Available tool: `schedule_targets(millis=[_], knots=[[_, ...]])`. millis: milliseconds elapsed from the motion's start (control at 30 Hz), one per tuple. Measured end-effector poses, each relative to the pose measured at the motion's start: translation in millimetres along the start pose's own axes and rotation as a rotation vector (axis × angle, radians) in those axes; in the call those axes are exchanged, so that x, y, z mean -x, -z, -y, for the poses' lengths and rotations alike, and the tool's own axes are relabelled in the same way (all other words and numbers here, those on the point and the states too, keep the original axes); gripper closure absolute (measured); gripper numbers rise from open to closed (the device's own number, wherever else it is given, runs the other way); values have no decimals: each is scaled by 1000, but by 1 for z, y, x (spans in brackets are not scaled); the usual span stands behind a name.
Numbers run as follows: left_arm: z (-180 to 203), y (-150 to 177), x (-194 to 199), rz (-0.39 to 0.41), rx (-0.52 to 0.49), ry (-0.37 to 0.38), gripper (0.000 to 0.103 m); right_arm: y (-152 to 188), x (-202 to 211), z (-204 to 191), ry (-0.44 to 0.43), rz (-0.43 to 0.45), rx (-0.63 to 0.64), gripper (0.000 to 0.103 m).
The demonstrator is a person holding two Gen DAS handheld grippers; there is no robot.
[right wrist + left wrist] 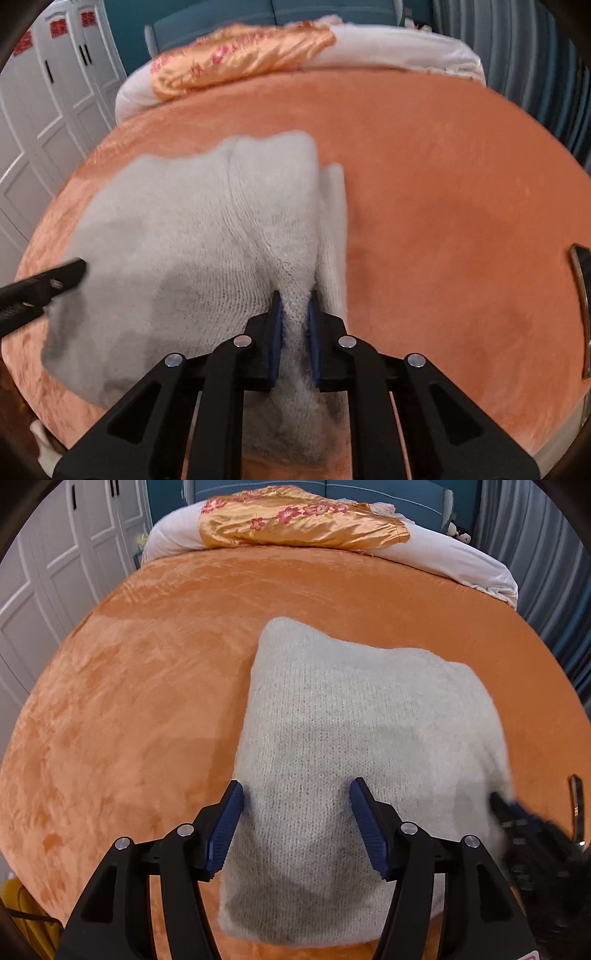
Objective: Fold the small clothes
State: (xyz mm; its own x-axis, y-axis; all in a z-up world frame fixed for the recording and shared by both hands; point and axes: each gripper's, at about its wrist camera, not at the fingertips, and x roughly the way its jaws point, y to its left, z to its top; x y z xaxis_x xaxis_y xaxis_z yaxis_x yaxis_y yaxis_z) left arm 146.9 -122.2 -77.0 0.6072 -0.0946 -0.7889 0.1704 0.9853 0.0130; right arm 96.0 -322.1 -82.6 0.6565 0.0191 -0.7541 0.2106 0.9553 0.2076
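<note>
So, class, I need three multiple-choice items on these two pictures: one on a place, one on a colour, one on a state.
1. Where does the sweater lie?
A. on the bedspread
B. on a chair
C. on the floor

2. What colour is the bedspread?
A. green
B. orange
C. black

3. How is the right gripper?
A. open, off the cloth
B. out of view
C. shut on the sweater

A: orange plush surrounds the knit.
B: plainly orange in both views.
C: its fingers pinch a fold, while the left gripper gapes.

The sweater (354, 738) lies on the bed (147, 701), pillows (303, 520) behind, perhaps a phone (581, 295) right.
</note>
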Motion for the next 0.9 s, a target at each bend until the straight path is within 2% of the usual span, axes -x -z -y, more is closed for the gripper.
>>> schedule_targets(millis=[133,233,400,500,633,733,833,900], knots=[[-5,0,-1,-8,18,0,37,-3,25,5,-31,41,-61,85],[-7,-1,-1,-10,20,0,36,7,43,11,-19,62,-94,74],[-10,-1,0,-11,22,-1,36,26,61,15,-50,56,-147,73],[-9,2,4,-14,23,-4,36,34,58,5,-68,23,-125,74],[-8,8,6,-20,16,-9,36,49,7,-1,-16,-138,-93,74],[-8,15,4,-35,11,-17,32,44,10,-4,-12,-125,-92,72],[-17,17,7,-62,49,26,28,40,23,-4,-22,-96,-98,72],[-28,16,8,-99,103,89,26,40,34,-1,-34,-65,-115,65]])
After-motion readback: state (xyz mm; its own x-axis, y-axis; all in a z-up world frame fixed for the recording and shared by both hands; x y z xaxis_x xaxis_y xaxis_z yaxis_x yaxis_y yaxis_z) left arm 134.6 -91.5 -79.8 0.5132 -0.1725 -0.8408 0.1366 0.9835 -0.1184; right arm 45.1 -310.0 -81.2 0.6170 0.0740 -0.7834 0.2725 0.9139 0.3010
